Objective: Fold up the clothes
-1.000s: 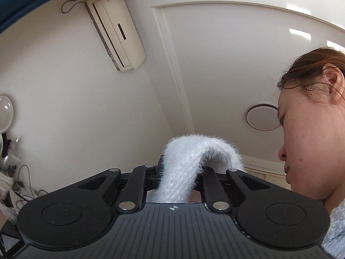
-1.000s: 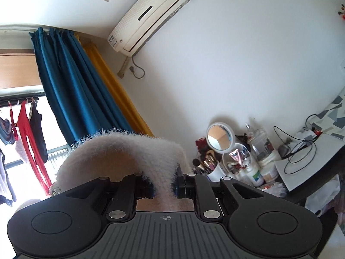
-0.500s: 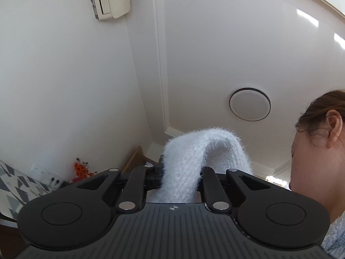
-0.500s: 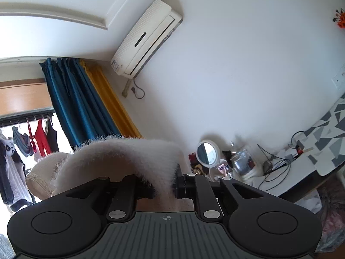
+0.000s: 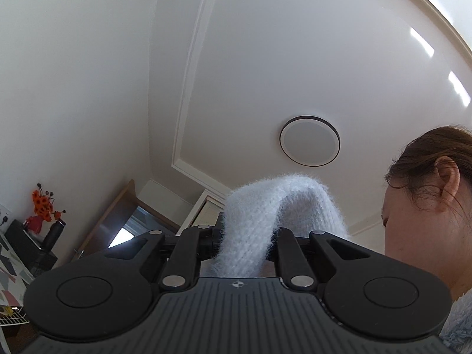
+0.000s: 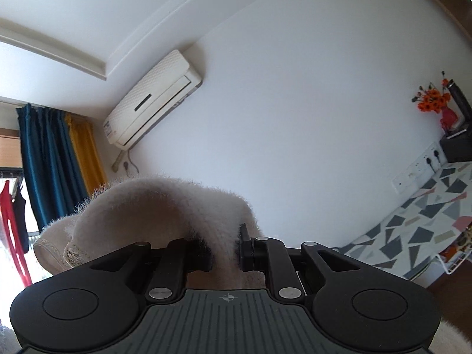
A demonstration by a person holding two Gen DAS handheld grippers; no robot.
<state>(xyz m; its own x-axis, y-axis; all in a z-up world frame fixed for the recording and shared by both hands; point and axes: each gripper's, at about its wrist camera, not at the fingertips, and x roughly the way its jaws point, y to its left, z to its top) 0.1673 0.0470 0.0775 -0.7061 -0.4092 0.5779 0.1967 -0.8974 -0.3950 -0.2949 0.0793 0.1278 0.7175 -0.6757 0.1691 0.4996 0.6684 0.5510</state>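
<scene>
Left tongs [image 5: 246, 237]: pinching fuzzy knit [image 5: 265, 206], cloth arching to 1 o'clock | right tongs [image 6: 225, 249]: pinching knit [image 6: 165, 206], draping to 9 o'clock | both raised, aimed at ceiling | handling: likely light, soft, floppy, stretchy; grip edges or shoulders, fuzz may slip | fold stage unclear.

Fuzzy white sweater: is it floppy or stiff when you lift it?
Probably floppy: the fuzzy white knitted sweater droops in an arch over the left gripper. It sags likewise at the right gripper. Likely light and not slippery, since its hairy knit stays pinched.
</scene>
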